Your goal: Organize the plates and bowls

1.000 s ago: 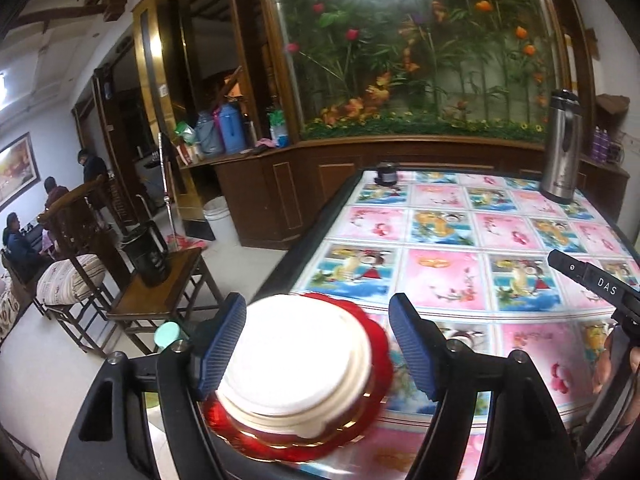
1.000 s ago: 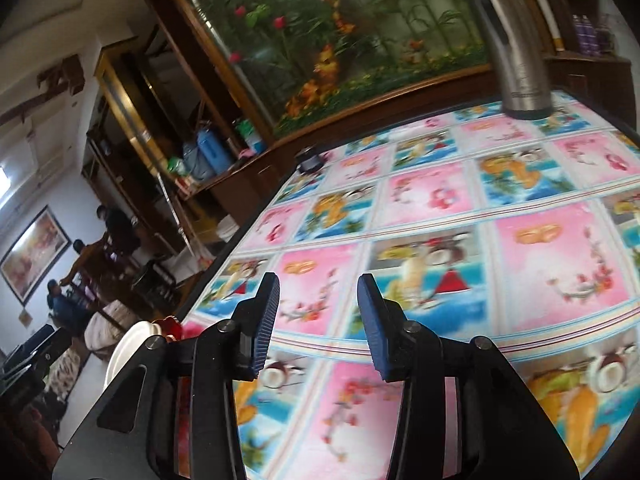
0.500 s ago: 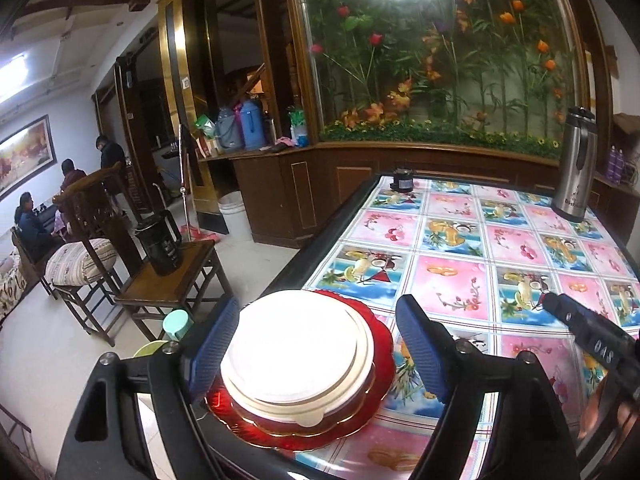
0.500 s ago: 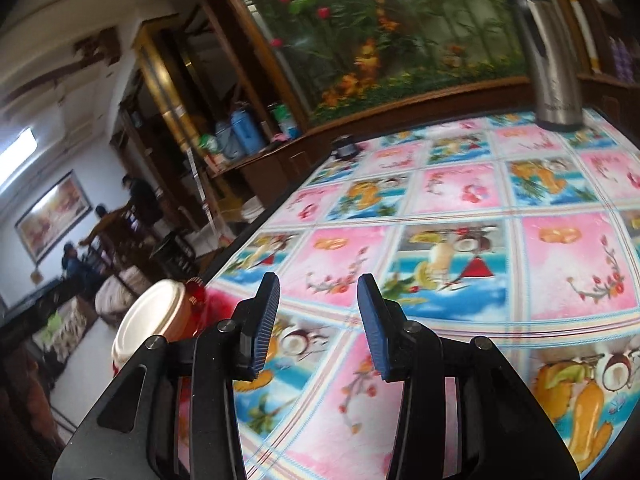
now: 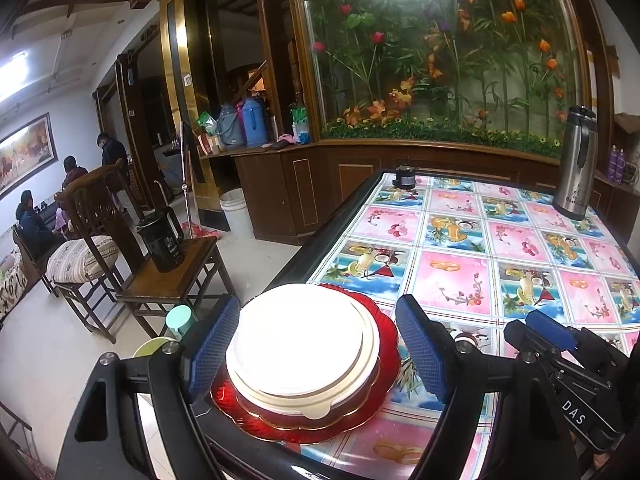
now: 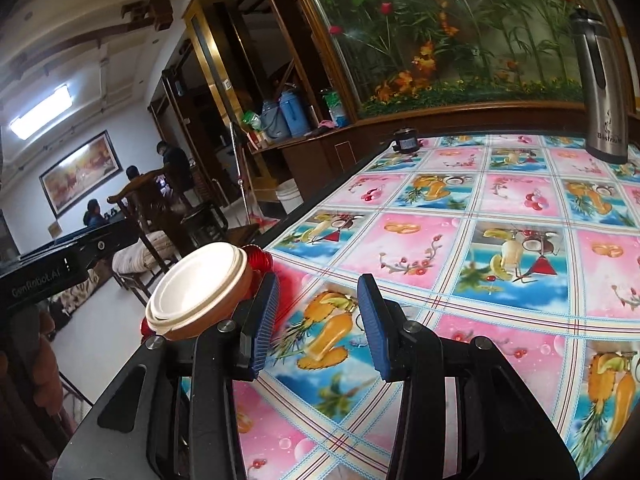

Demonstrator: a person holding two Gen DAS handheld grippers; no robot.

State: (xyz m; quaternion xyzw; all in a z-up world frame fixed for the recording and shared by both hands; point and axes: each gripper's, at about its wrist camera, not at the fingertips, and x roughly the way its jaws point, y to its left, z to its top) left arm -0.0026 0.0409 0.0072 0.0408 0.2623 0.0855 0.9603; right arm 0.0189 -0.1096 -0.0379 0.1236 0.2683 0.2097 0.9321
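Plates (image 5: 304, 344) sit stacked at the worktop's (image 5: 456, 240) near-left corner, between the left gripper's (image 5: 316, 350) wide-open, empty jaws; a nudge could slide them off. Right gripper (image 6: 318, 320) half-open, empty.

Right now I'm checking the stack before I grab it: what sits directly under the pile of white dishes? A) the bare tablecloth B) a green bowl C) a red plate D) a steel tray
C: the white dishes rest on a red plate with a scalloped rim, at the table's near corner.
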